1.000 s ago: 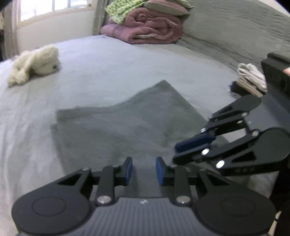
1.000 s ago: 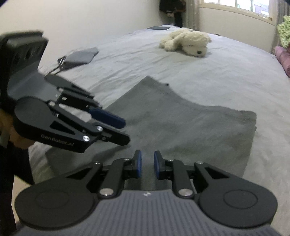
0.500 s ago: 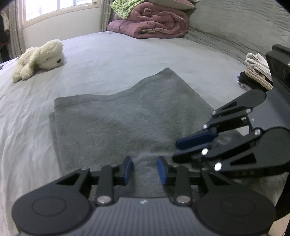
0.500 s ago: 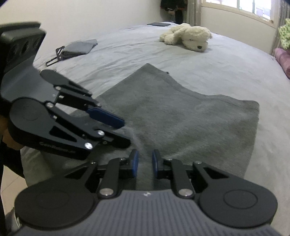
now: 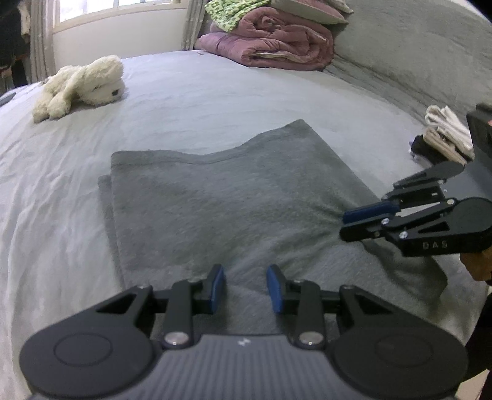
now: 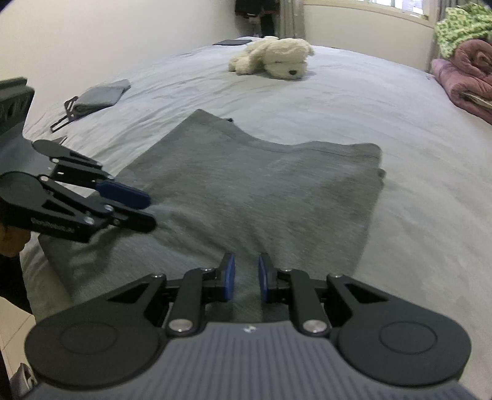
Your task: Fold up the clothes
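On the bed (image 5: 215,92), near its front edge, lies 1 grey garment (image 5: 233,209), flat w/ a second layer peeking out along one side, so it looks folded over at least once; the far edge dips in the middle, and the near part drapes toward the edge of the bed. Both tools hover just over the near end of it: left tool (image 5: 245,287) w/ its blue pads apart and nothing between them, right tool (image 6: 246,278) w/ a narrower gap, also holding nothing; neither clearly touches the cloth. Judging progress: the garment is part-folded, prob. needs another fold or two to match the small stacks elsewhere, though whether this shape is meant as final can't be told from here. Other clothes: 1 small folded grey piece (image 6: 101,97) at the far left side of the bed, w/ a dark hanger-like thing beside it, and 1 stack of pale and dark folded items (image 5: 446,138) at the right, exact no. of pieces in it not clear. Count of the rest: 1 white plush dog (image 5: 83,86), 1 rolled pink blanket (image 5: 276,43) w/ 1 green patterned cloth (image 5: 233,12) on top, 2 tools.
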Available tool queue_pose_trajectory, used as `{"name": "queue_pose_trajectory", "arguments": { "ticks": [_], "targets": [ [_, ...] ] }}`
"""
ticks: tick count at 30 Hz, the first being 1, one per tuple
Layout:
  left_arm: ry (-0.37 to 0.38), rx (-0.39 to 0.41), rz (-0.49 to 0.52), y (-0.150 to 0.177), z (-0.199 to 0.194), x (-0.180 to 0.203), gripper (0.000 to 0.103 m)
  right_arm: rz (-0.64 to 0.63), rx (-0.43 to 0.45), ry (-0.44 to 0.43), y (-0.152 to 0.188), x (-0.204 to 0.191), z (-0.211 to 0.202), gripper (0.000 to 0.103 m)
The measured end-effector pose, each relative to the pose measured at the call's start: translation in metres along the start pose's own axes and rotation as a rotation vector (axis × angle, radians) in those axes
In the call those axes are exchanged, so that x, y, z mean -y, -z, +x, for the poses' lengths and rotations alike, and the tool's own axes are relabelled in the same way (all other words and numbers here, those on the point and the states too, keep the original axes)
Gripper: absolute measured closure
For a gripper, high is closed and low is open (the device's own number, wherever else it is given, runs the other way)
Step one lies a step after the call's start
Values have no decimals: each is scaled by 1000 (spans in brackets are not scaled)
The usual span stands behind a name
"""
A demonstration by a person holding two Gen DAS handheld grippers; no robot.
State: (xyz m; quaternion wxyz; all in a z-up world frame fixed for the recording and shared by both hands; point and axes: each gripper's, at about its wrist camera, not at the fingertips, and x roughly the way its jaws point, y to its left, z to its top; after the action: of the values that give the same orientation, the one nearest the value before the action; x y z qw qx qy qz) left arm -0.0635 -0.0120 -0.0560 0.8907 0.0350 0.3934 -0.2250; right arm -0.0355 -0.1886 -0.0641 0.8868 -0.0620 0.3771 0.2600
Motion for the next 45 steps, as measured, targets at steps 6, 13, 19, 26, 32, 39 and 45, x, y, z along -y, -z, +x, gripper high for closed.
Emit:
{"name": "queue_pose_trajectory", "arguments": {
  "ticks": [6,13,19,26,32,39,45],
  "targets": [
    [24,8,-24,3,-4,-9,69,143,-2,-6,7,27,-10,86],
    [50,14,-126,-3,-10,-30,78,235,-1,0,13,41,-20,88],
    [9,31,-155,-7,-9,-34,78,237,7,28,13,37,-21,87],
    [-9,39,-158,-16,3,-28,78,215,57,39,4,27,-18,76],
    [-59,20,-185,-12,4,-35,80,206,8,92,6,32,-9,82],
    [-70,17,-220,-9,1,-39,82,206,11,117,6,34,-12,82],
    [-56,14,-232,-12,3,-44,83,213,5,133,3,37,-7,82]
  ]
}}
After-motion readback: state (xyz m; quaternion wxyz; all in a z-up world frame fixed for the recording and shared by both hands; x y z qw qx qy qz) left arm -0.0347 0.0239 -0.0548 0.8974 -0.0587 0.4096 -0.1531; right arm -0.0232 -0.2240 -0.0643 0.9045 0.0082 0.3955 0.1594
